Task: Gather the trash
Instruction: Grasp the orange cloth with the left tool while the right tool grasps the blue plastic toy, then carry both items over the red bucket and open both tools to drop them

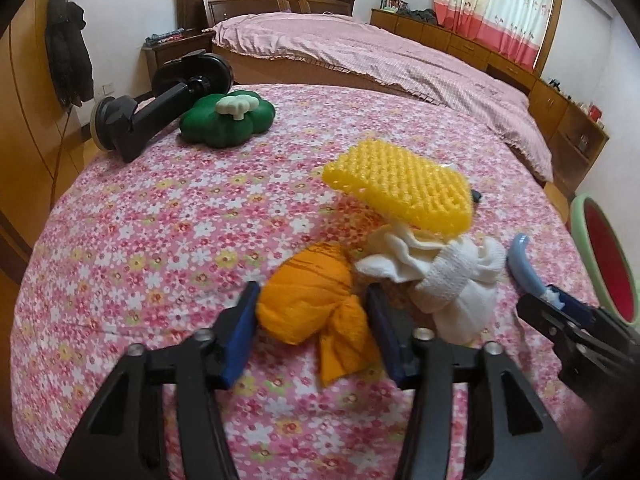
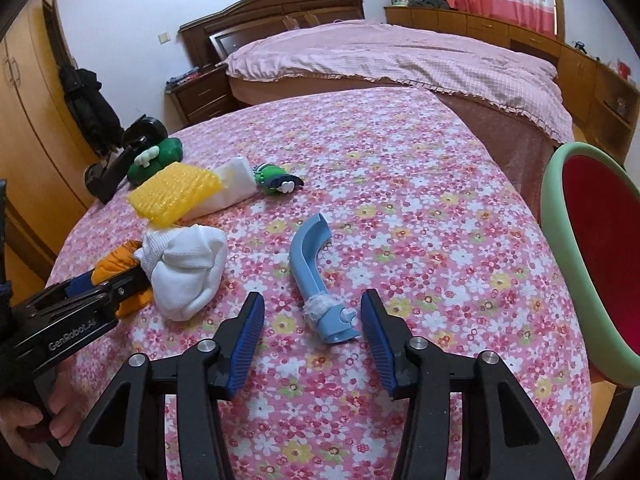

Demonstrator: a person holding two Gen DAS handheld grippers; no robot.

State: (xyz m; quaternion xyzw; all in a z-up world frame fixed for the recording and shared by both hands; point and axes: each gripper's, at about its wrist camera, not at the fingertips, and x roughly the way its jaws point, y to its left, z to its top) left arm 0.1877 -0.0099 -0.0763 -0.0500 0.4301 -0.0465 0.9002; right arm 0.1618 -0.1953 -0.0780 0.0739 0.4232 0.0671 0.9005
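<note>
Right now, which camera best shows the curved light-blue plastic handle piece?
The right wrist view: the curved light-blue plastic handle piece lies whole between the open right gripper fingers. The left wrist view catches only its curved end.

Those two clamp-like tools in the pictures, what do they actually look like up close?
Each tool is a black frame of angular struts with triangular cut-outs and round silver bolt heads at the joints. The left tool and the right tool both end in two fingers faced with ribbed blue pads. The left one's side reads "GenRobot.AI" in white. A bare hand grips its handle. No cables show.
</note>
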